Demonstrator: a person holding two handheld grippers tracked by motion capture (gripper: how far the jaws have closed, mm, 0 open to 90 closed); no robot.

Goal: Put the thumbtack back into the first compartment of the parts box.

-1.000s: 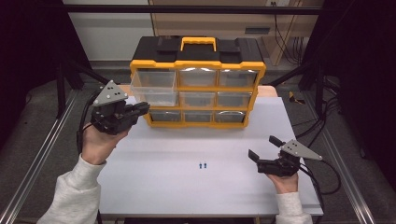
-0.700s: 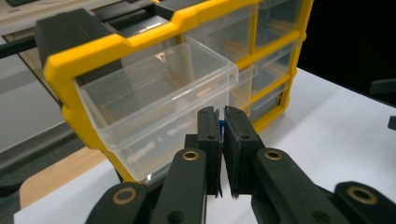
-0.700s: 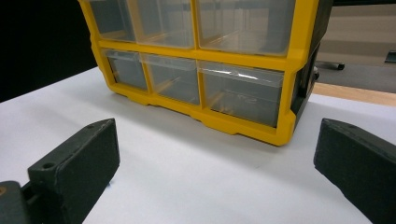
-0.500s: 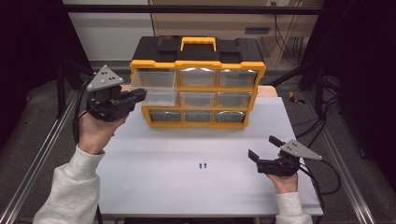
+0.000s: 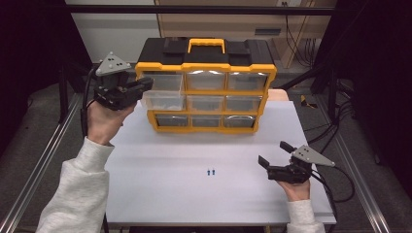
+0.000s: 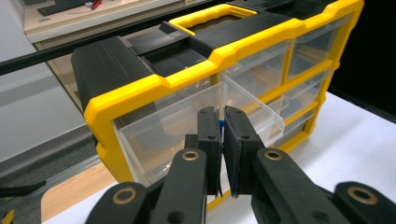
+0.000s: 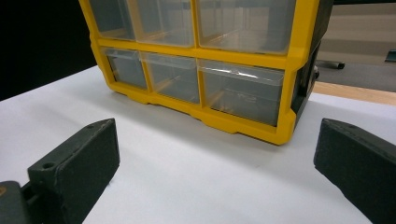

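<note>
Raised and carried leftward since earlier frame: left gripper [image 5: 141, 87], pinching small blue item [image 6: 221, 124] above pulled-out top-left drawer [image 6: 196, 121] of yellow organizer [image 5: 206, 68] (two blue pieces [image 5: 210, 172] on table [image 5: 160, 194]). Right gripper [image 5: 273, 155] spread, unmoved.

A tiny blue thing [image 6: 221, 124] is pinched over the clear drawer [image 6: 196, 122], which sticks out of the yellow box [image 5: 206, 90]

The right gripper [image 7: 217, 172] has its two black fingers [image 7: 77, 163] wide apart, with nothing between them except the bare white table [image 7: 187, 186]. Beyond the fingers stands the yellow organizer [image 7: 294, 93] with clear drawers [image 7: 240, 91]; its corner is nearer to the right finger.
</note>
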